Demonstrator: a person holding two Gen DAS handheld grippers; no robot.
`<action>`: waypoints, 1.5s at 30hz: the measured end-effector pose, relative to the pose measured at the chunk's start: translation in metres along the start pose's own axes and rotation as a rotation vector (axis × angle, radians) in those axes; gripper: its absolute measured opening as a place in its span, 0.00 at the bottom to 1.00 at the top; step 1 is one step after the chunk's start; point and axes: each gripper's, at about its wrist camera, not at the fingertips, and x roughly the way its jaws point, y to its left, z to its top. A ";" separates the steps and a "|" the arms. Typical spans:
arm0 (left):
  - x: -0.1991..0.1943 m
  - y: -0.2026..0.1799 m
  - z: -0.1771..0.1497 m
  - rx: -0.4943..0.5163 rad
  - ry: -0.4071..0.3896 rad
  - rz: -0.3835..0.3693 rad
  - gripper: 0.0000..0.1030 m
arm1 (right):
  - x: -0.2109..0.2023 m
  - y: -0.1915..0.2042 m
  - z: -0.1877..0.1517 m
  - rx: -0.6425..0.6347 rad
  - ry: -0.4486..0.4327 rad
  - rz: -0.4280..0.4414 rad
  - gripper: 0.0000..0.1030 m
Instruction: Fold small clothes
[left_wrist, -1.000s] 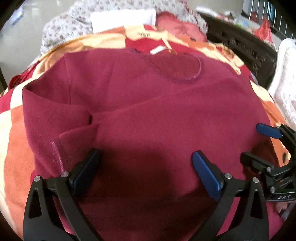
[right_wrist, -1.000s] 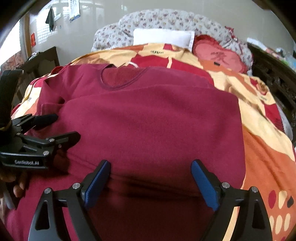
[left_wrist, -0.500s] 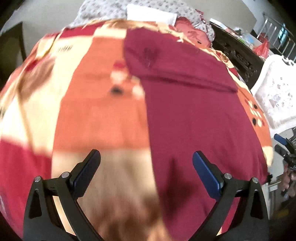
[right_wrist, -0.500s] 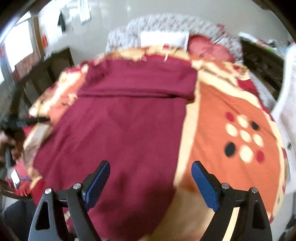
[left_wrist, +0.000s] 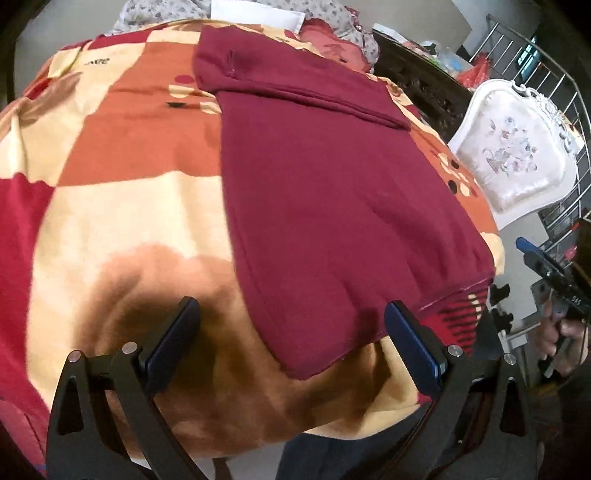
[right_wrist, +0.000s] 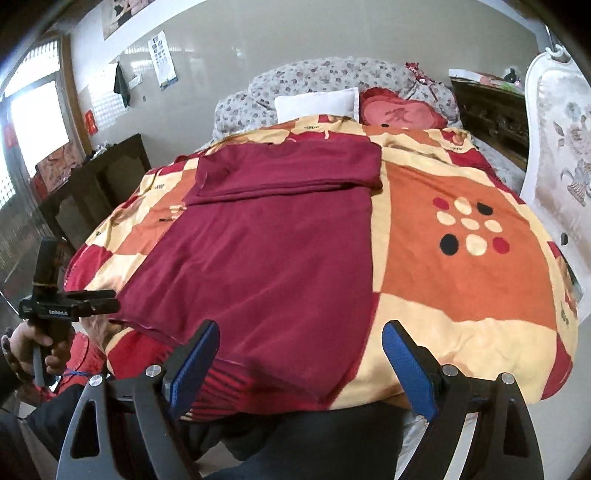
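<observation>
Hovering wide apart and empty, left gripper (left_wrist: 291, 343) and right gripper (right_wrist: 299, 363) risk dragging the dark red fleece garment (right_wrist: 266, 258), lying flat ahead on the orange checked blanket (right_wrist: 461, 266), off the near edge if grabbed unevenly.

**Around the bed**

A checked blanket (right_wrist: 461, 258) in orange, cream and red covers the bed, with a cluster of dots on its right side. At the far end lie a white pillow (right_wrist: 317, 103), a red cushion (right_wrist: 399, 112) to its right, and a grey floral quilt (right_wrist: 325, 75) behind both. A white upholstered chair (left_wrist: 513, 147) stands at the right. A dark wooden cabinet (right_wrist: 99, 184) stands left, below a wall calendar (right_wrist: 164, 61).
</observation>
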 end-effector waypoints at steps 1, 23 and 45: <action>-0.001 -0.001 -0.001 -0.020 -0.001 -0.043 0.97 | 0.000 0.001 -0.001 -0.007 0.002 -0.006 0.86; 0.007 -0.007 0.010 -0.141 -0.003 -0.163 0.65 | -0.005 -0.023 -0.026 0.129 0.029 0.061 0.64; -0.001 0.009 -0.002 -0.157 -0.049 -0.096 0.07 | 0.028 -0.052 -0.044 0.342 0.080 0.265 0.09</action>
